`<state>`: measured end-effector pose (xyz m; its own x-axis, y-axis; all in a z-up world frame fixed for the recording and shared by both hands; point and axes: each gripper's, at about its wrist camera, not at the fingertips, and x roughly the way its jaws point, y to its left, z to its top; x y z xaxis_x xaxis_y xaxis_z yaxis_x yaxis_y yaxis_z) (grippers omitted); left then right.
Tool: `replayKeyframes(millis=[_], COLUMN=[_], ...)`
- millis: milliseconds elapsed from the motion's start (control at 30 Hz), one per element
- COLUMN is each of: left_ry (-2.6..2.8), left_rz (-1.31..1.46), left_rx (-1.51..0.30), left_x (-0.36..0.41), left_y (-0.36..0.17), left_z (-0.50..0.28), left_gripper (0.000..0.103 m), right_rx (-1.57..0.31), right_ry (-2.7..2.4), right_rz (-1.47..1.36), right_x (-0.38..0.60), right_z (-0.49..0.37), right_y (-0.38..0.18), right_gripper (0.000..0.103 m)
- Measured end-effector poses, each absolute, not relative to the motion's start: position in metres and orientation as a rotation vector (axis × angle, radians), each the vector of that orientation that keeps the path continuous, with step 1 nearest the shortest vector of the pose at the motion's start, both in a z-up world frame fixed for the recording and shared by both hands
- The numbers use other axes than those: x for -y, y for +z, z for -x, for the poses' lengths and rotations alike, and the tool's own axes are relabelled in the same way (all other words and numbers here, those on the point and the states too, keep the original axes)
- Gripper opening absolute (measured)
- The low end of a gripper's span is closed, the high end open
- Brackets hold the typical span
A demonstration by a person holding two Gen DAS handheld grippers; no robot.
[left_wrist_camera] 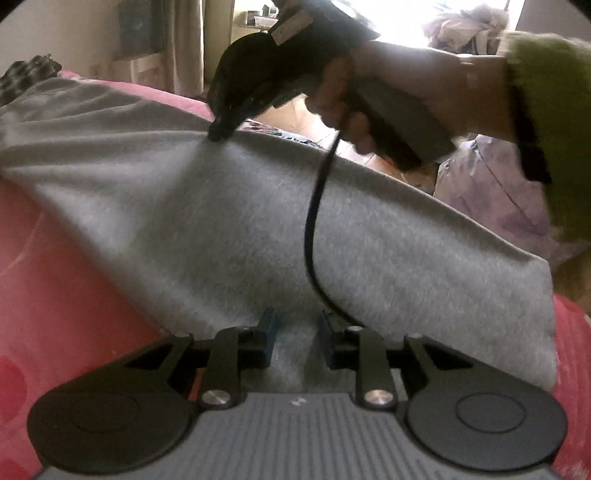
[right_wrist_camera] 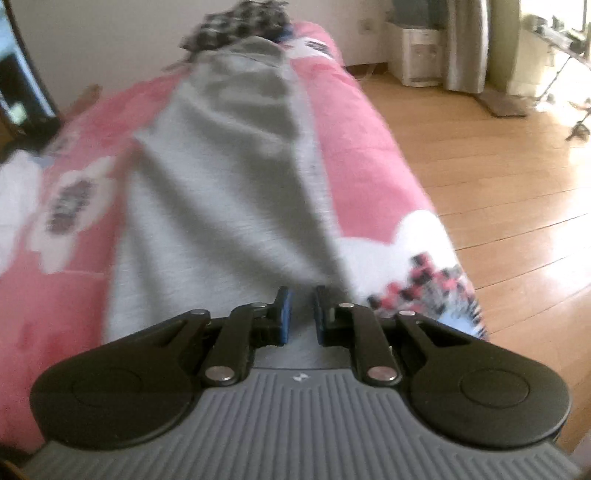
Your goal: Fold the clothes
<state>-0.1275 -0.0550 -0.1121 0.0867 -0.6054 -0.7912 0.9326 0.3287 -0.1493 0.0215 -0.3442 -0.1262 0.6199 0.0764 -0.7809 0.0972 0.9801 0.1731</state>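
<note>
In the left wrist view, the left gripper (left_wrist_camera: 293, 338) points down at a grey garment (left_wrist_camera: 229, 221) that lies stretched across a pink bedspread (left_wrist_camera: 55, 280); its blue-padded fingers (left_wrist_camera: 267, 338) stand a little apart with a strip of the grey cloth showing in the gap, and whether the pads actually press on the fabric cannot be told. Farther up the same view, the right gripper (left_wrist_camera: 218, 131) is carried in a person's hand (left_wrist_camera: 373, 96) coming out of a fuzzy green sleeve (left_wrist_camera: 546, 110); its dark tip is pinched shut on the upper edge of the garment, lifting it into a ridge, and a black cable (left_wrist_camera: 314, 221) hangs from the handle down across the cloth. A small pale mark sits on the ribbed grey body between the arms, too small to read, and a label on the right gripper's housing is blurred. A checked dark-and-white fabric (left_wrist_camera: 26, 79) sits at the far end of the bed. In the right wrist view, the right gripper (right_wrist_camera: 301, 314) has grey cloth (right_wrist_camera: 221, 177) running between its fingers (right_wrist_camera: 284, 314), with the garment running away from it along the pink flowered bedspread (right_wrist_camera: 351, 122) toward the checked fabric (right_wrist_camera: 236, 22). A wooden floor (right_wrist_camera: 498, 192) lies beside the bed, and the same tiny mark on the body is unreadable.
</note>
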Motion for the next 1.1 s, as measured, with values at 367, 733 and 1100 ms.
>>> replayKeyframes(millis=[367, 733, 1100], left_ry=[-1.246, -1.268, -1.286], left_rz=[-0.280, -0.175, -0.157], left_rx=[-0.991, -1.026, -1.013], left_x=[0.041, 0.036, 0.035], left_y=[-0.119, -0.127, -0.131], left_z=[0.114, 0.107, 0.114], left_gripper=[0.038, 0.043, 0.050], right_rx=[-0.906, -0.812, -0.787], right_ry=[0.190, 0.127, 0.061], right_rz=[-0.100, -0.144, -0.155], right_x=[0.322, 0.330, 0.325], right_z=[-0.071, -0.148, -0.222], right_y=[-0.135, -0.137, -0.145], right_gripper=[0.002, 0.003, 0.000])
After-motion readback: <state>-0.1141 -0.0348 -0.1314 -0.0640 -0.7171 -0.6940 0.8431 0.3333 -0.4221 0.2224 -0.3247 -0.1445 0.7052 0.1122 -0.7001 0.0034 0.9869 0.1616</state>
